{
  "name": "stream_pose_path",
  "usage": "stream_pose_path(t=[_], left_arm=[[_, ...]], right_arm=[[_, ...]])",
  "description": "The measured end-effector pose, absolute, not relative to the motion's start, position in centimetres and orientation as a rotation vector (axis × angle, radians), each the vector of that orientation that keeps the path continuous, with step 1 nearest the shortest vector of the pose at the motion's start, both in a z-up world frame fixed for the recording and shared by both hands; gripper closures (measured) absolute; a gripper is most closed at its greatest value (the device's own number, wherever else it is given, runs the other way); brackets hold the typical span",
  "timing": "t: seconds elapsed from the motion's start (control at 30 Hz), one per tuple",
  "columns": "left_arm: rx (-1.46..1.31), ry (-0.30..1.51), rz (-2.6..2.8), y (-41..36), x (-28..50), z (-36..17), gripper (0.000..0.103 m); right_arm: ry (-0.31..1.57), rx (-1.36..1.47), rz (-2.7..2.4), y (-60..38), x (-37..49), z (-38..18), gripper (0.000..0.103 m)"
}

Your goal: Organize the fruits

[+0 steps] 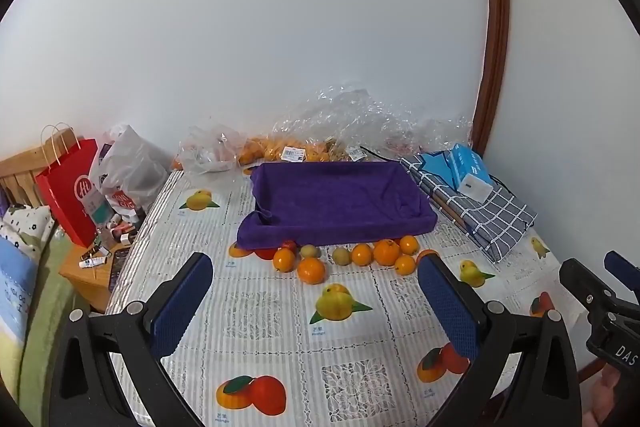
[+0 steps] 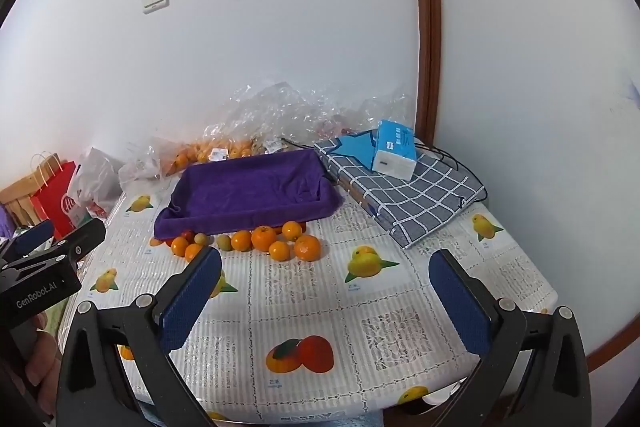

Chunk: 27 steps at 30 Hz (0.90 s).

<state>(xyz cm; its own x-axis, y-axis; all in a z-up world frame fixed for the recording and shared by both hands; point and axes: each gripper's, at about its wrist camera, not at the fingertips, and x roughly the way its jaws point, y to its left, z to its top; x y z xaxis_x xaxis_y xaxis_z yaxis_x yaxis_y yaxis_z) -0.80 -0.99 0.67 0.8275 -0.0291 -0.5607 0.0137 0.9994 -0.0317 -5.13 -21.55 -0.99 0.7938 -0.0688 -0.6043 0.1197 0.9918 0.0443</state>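
Observation:
Several loose oranges and two small green-brown fruits lie in a row on the table, just in front of a tray lined with a purple towel. A small red fruit sits at the towel's front left corner. My left gripper is open and empty, held above the table short of the fruits. My right gripper is open and empty, also short of the fruits. The purple tray holds no fruit.
Clear plastic bags with more oranges lie against the wall behind the tray. A checked cloth bundle with a blue tissue pack is at the right. A red paper bag stands left of the table.

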Motion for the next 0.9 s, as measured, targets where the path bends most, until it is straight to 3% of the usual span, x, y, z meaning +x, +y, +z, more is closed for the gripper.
stream_pose_path(t=[0.9], left_arm=[[-0.031, 0.592, -0.024, -0.67, -1.23, 0.78, 0.000]], right_arm=[[0.637, 0.073, -0.082, -20.75, -5.37, -1.07, 0.000]])
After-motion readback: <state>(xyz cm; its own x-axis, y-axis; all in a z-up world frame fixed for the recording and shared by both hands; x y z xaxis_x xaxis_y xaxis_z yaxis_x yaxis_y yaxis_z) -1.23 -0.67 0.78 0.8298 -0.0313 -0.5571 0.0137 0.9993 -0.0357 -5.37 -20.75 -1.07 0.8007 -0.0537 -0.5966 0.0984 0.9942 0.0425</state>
